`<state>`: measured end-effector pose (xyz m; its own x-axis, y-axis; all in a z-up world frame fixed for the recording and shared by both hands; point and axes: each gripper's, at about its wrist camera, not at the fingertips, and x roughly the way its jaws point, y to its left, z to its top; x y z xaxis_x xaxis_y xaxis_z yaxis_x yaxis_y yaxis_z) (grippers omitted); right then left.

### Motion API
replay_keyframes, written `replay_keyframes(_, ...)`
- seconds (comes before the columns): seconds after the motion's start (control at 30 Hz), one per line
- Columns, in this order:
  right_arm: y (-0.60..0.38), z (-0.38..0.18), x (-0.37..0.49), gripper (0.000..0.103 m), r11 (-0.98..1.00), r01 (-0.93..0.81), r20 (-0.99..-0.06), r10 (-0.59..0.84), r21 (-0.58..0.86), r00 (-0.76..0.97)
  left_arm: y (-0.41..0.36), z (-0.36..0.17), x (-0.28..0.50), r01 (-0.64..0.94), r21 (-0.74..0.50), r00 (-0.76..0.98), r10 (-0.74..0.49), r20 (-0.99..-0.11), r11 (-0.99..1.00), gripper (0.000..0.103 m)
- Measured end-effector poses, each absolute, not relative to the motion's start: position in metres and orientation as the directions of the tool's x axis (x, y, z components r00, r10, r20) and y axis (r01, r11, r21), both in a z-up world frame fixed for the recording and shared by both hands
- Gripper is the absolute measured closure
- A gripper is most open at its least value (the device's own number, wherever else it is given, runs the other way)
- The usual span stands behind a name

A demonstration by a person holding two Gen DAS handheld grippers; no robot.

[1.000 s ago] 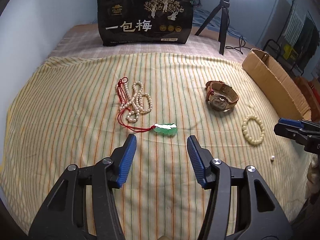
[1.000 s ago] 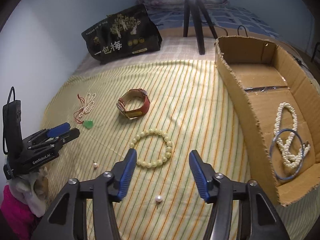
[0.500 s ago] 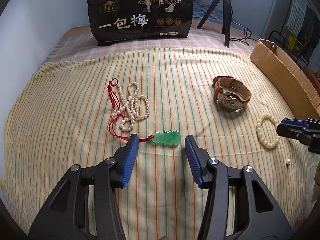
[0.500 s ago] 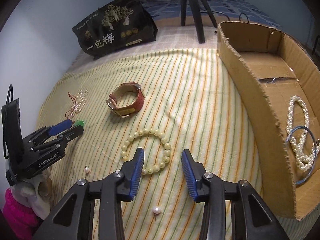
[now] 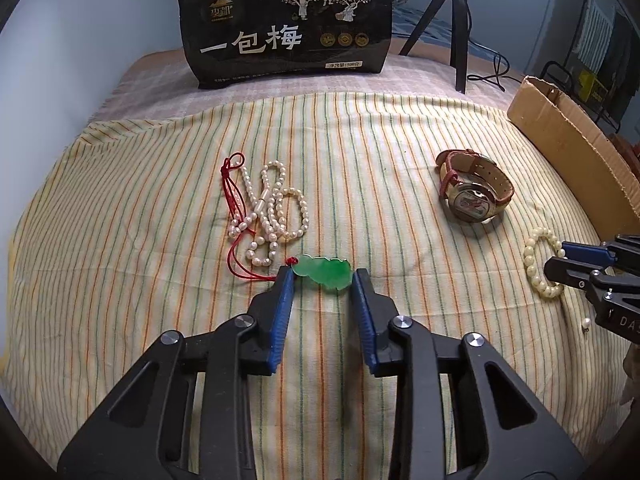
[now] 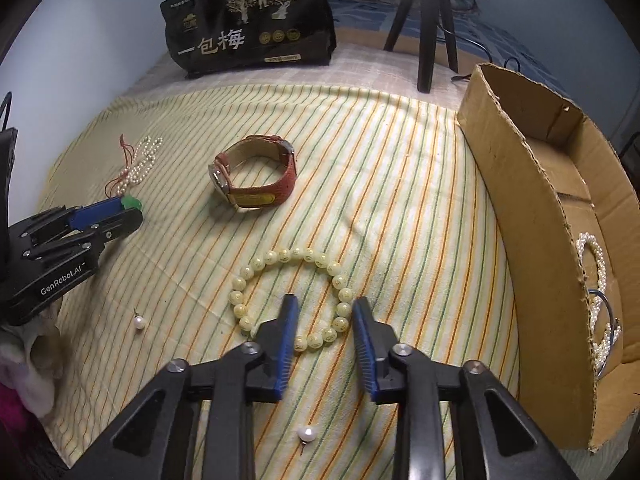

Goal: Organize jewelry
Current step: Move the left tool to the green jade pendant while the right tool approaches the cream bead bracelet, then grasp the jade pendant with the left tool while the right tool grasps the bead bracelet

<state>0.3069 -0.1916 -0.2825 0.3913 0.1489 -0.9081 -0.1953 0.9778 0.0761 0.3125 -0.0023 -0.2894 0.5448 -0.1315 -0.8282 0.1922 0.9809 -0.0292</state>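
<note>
Striped cloth point(image 5: 120, 220) carries the jewelry: the left gripper point(image 5: 322, 276), jaws just closing, pinches the green pendant point(image 5: 322, 271), while the right gripper point(image 6: 325, 305), also narrowing, straddles the bead bracelet point(image 6: 276, 258) without pressing it.

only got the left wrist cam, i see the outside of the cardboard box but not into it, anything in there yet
observer: yes, a pearl strand already lies in the cardboard box, with a thin blue hoop lying across it.
operator: ok and the right claw is side on for me, does it have the bead bracelet
observer: not clamped. the right claw has just been closing and the near arc of the bead bracelet sits between its jaws, but a gap shows beside the beads.
</note>
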Motion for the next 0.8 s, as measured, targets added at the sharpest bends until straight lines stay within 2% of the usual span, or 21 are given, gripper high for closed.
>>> replay_keyframes(0.03,-0.191,-0.282,0.307,0.086,0.978,-0.196,-0.908,0.149,0.076,0.392,-0.002,-0.289,0.312,0.192,-0.031,0.544,-0.133,-0.829,0.981,0.076)
replay_keyframes(0.07,-0.191,-0.282,0.307,0.092,0.977,-0.197,-0.907,0.15,0.077,0.393,-0.002,-0.289,0.312,0.193,-0.032,0.543,-0.134,-0.829,0.981,0.088)
replay_keyframes(0.13,-0.191,-0.281,0.307,0.097,0.977,-0.196,-0.906,0.159,0.086,0.393,-0.002,-0.288,0.312,0.191,-0.036,0.54,-0.136,-0.83,0.981,0.09)
replay_keyframes(0.33,-0.193,-0.275,0.305,0.098,0.974,-0.182,-0.892,0.201,0.137,0.404,0.005,-0.285,0.311,0.178,-0.082,0.531,-0.166,-0.831,0.981,0.092)
replay_keyframes(0.4,-0.194,-0.271,0.305,0.098,0.972,-0.177,-0.883,0.216,0.154,0.416,0.009,-0.283,0.31,0.168,-0.1,0.532,-0.175,-0.828,0.981,0.103)
replay_keyframes(0.77,-0.19,-0.258,0.302,0.098,0.969,-0.191,-0.869,0.226,0.156,0.441,0.018,-0.275,0.308,0.145,-0.123,0.545,-0.182,-0.819,0.982,0.103)
replay_keyframes(0.8,-0.19,-0.258,0.302,0.098,0.969,-0.19,-0.868,0.228,0.159,0.44,0.02,-0.274,0.309,0.138,-0.138,0.545,-0.191,-0.816,0.981,0.099)
